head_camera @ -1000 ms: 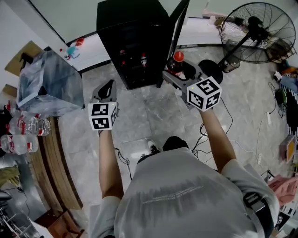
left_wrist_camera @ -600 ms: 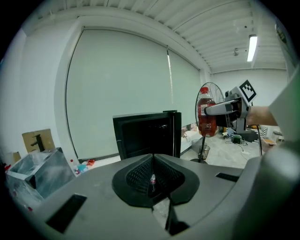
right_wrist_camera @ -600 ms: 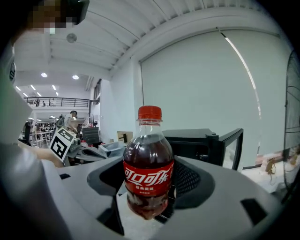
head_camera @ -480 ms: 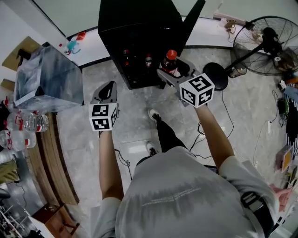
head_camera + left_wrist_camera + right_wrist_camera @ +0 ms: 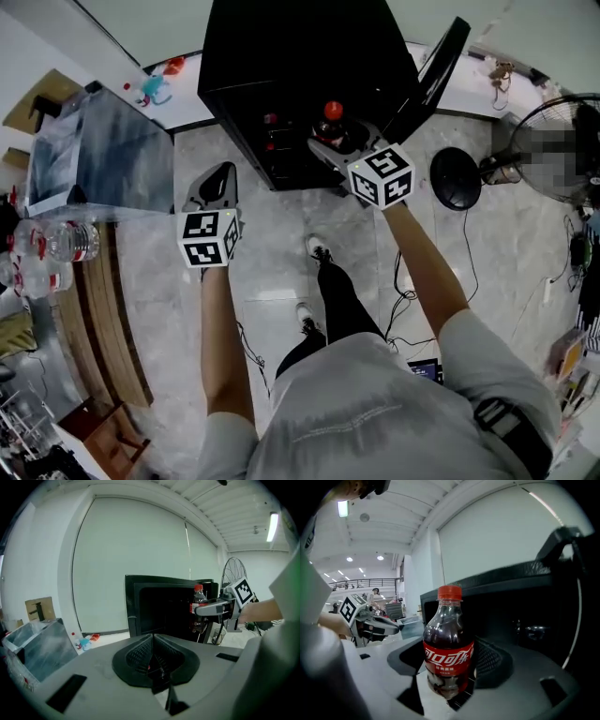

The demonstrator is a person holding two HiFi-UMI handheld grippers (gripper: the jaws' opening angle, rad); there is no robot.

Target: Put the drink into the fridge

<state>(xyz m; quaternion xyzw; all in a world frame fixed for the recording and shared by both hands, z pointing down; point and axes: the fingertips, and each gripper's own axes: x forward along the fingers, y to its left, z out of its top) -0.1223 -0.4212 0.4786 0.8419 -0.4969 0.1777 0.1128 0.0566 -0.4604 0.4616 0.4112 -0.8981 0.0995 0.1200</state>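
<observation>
A cola bottle (image 5: 447,653) with a red cap and red label stands upright between the jaws of my right gripper (image 5: 339,142), which is shut on it. In the head view the bottle (image 5: 332,122) is right at the open front of the black fridge (image 5: 300,56), whose door (image 5: 433,73) swings out to the right. Other bottles (image 5: 271,131) show inside the fridge. My left gripper (image 5: 215,186) hangs over the floor left of the fridge front, jaws shut and holding nothing. The left gripper view shows the fridge (image 5: 161,606) and the bottle (image 5: 198,603) ahead.
A clear plastic box (image 5: 98,159) stands at the left, with water bottles (image 5: 47,246) beside it on a wooden ledge. A floor fan (image 5: 553,150) and its round base (image 5: 456,178) stand at the right. Cables (image 5: 398,300) trail over the tiled floor.
The person has stepped toward the fridge. My right gripper has carried the cola bottle forward to the fridge's open front. The left gripper has kept its place.
</observation>
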